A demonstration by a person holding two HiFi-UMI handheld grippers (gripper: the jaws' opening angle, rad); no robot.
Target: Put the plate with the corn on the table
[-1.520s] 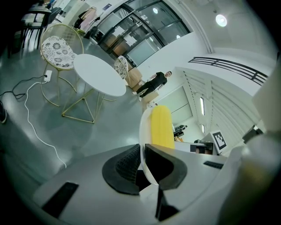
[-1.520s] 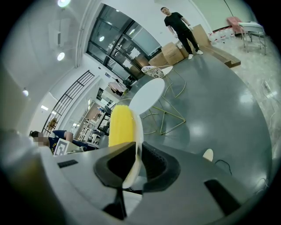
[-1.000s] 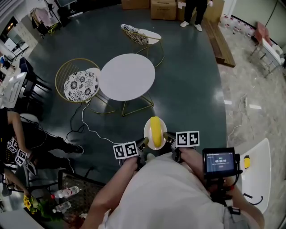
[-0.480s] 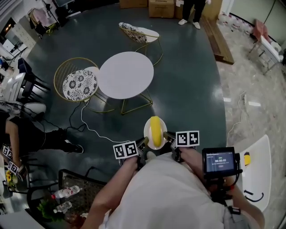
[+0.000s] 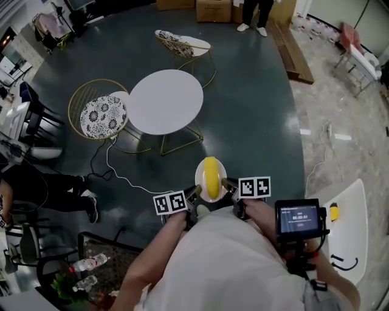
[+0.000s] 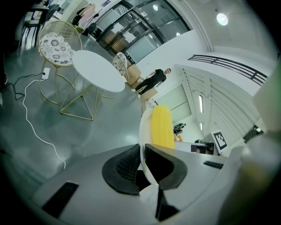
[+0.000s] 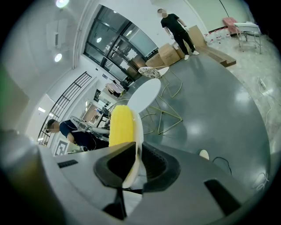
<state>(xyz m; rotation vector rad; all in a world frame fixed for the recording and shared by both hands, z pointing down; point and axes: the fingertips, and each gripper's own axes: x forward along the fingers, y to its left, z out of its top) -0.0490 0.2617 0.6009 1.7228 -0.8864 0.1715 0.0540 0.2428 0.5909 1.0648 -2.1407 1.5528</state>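
left gripper [image 6: 147,169] clamps plate [image 6: 143,127] rim | corn [image 6: 162,126] on plate

Person on the floor at left [image 5: 45,187] went mostly out of the head view, only legs left. White table [image 5: 165,101] and patterned chair [image 5: 97,115] drifted slightly left.

Couldn't see far person [image 5: 250,14] above the legs, cut at top edge, nor plate [image 5: 199,180] edges inside the jaws; couldn't read near-right screen [image 5: 298,217].
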